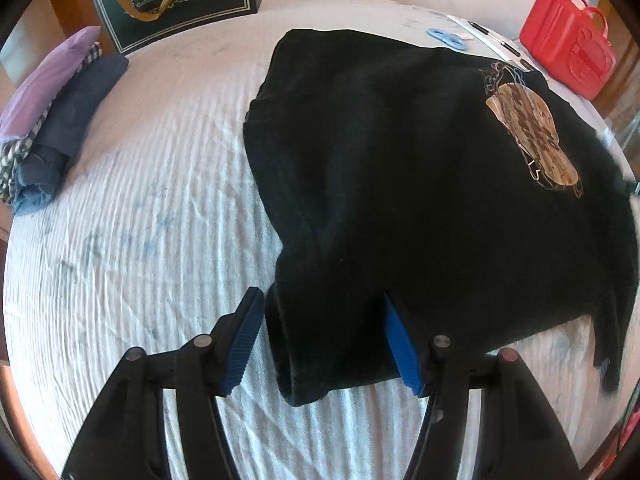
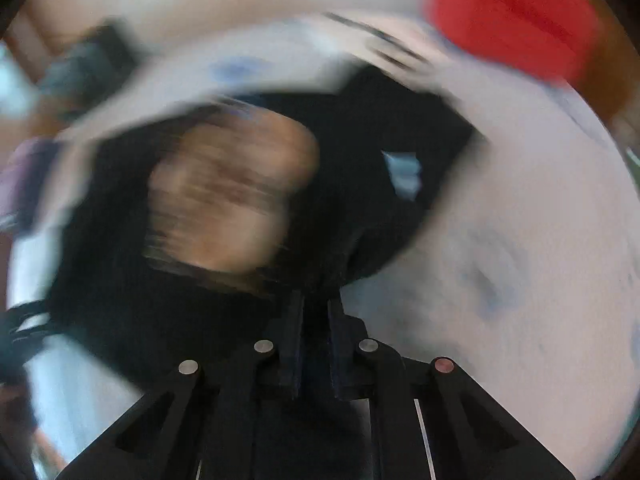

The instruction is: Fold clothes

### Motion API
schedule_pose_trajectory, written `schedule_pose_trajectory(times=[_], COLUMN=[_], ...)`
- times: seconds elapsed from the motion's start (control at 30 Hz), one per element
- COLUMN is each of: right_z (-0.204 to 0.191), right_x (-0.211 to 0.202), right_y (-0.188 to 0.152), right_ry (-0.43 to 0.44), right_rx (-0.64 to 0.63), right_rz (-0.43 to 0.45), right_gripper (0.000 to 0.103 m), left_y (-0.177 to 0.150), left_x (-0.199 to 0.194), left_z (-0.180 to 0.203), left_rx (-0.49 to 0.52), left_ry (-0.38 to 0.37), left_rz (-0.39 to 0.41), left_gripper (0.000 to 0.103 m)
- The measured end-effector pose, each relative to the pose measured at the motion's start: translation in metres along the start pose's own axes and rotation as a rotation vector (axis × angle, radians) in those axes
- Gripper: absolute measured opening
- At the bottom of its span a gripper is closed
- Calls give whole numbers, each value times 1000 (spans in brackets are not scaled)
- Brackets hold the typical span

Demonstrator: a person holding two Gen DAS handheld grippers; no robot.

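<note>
Black tee [image 1: 400, 184] lies on the white ribbed, wrinkled cloth [image 1: 132, 240] covering the table, right of centre in the left wrist view. Fabric is matte knit, partly folded: left edge doubled over into a thick roll, one sleeve or hem end poking toward the camera. Tan and brown print [image 1: 532, 136] with thin line art near its right side; no legible text on it.

Left gripper [image 1: 320, 336] is spread wide, ridged blue pads [image 1: 244, 344] straddling that rolled end, not pinching it.

Right gripper [image 2: 316, 328] has its fingers nearly together with dark fabric of the tee [image 2: 140, 300] bunched between them. Right wrist view is heavily motion-blurred, so detail is poor.

Left edge: folded stack [image 1: 48, 120], lilac over checked over navy. Behind it a dark green box [image 1: 176, 0], gold ribbon handle, ornate gilt frame, lettering partly covered, reads "Coffee Cu…". Far right: glossy red plastic case [image 1: 568, 40] with handles.
</note>
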State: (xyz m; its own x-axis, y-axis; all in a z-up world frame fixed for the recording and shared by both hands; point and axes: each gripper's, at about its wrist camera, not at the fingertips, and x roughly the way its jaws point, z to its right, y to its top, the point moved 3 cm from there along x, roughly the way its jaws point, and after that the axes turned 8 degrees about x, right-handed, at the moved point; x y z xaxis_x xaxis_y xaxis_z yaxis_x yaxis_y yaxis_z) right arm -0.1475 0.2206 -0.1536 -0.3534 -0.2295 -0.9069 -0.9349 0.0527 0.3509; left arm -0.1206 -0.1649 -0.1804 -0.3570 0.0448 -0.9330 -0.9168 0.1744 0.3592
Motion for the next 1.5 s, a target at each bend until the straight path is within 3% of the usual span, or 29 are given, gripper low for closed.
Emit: schedule_pose_trajectory(times=[0.1,0.17,0.37,0.53,0.6,0.63,0.67,0.8,0.83,0.87,0.9,1.03,1.1,1.13,1.17,1.2,1.23,1.27,1.33,1.5], right_z=[-42,-40,37,86,87,83,79,56,51,46,44,53,81,95,108,117,125,133,137,114], right_x=[-18,-28,-33,-21,-18,-16,-14,9,17,23,21,-39,-65,-77,-77,-76,-74,-73,-79,-74], right_y=[17,22,-7,-36,-36,-35,-33,-23,-24,-25,-27,-45,-66,-76,-89,-98,-107,-116,-132,-169], right_ry=[213,166,11,41,80,106,131,114,90,67,47,-30,-81,-114,-200,-207,-214,-213,-114,-55], right_rx=[-66,-48,155,293,307,299,291,233,213,193,179,210,310,356,375,401,427,454,499,422], right_rz=[16,50,47,0,9,18,27,-12,-41,-67,-62,76,103,113,96,86,76,69,95,81], right_gripper=[29,40,41,47,68,87,95,92,63,11,6,6,7,14,36,47,51,51,51,54], left_y=[0,0,0,1,2,3,3,2,2,2,1,0,0,0,1,1,1,1,0,-9], left_x=[0,0,-1,-1,-1,-1,-1,-1,-1,-1,-1,-1,-1,-1,-2,-2,-1,-1,-2,-10], left_z=[0,0,-1,-1,-1,-1,-1,0,0,0,0,3,6,9,11,12,12,10,6,1], left_rx=[-4,1,22,33,36,36,36,33,31,29,27,41,57,66,76,81,85,80,69,72], left_ry=[-1,-4,-13,-15,-15,-15,-15,-12,-9,-7,-5,-16,-24,-24,-12,-11,-12,-26,-37,-34], left_rz=[-4,-1,6,6,5,3,2,-4,-7,-10,-14,-18,-17,-16,-14,-16,-18,-22,-31,-16], left_gripper=[60,60,61,62,62,62,62,62,62,62,62,62,62,63,63,63,63,62,62,62])
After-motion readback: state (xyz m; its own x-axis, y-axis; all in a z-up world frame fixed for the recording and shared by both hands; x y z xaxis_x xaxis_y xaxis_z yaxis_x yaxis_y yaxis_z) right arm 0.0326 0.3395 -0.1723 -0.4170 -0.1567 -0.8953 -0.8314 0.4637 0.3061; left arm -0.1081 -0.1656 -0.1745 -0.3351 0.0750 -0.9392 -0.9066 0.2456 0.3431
